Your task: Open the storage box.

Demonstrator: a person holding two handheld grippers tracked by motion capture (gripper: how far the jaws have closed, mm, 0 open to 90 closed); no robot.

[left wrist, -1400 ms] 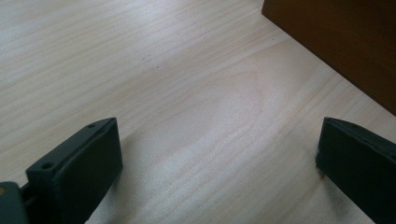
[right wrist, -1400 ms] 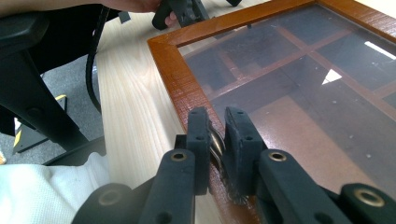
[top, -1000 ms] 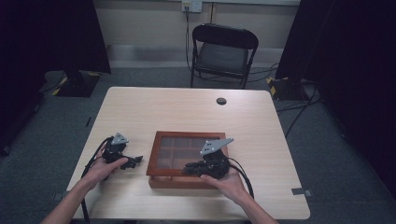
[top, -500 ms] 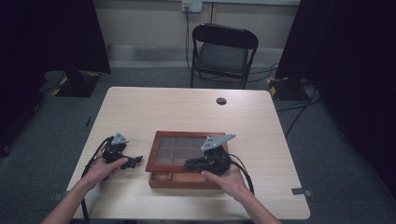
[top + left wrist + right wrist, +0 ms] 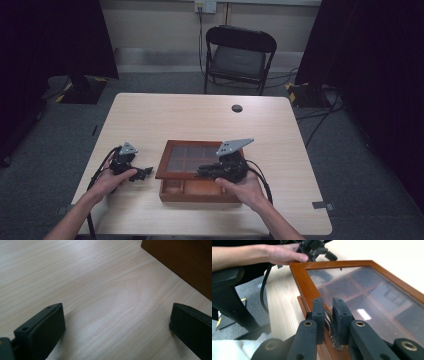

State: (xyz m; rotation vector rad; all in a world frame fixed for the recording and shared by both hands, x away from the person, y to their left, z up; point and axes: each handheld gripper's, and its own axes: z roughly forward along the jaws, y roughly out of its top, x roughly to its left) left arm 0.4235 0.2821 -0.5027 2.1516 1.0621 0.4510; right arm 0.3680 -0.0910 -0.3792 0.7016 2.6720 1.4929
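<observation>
so the right claw [image 5: 327,312] is pinched on the metal clasp [image 5: 331,333] of the glass lid [image 5: 192,159], lifting it off the wooden box [image 5: 200,192] at desk 6 o'clock, left claw [image 5: 117,332] idling wide open; next, swing it fully back.

From my right gripper [image 5: 328,315] view, the metal latch [image 5: 332,332] sits mostly hidden between the pads. The box [image 5: 185,262] is cut off at the left gripper view's corner. I can't tell what the small dark disc [image 5: 237,108] is.
</observation>
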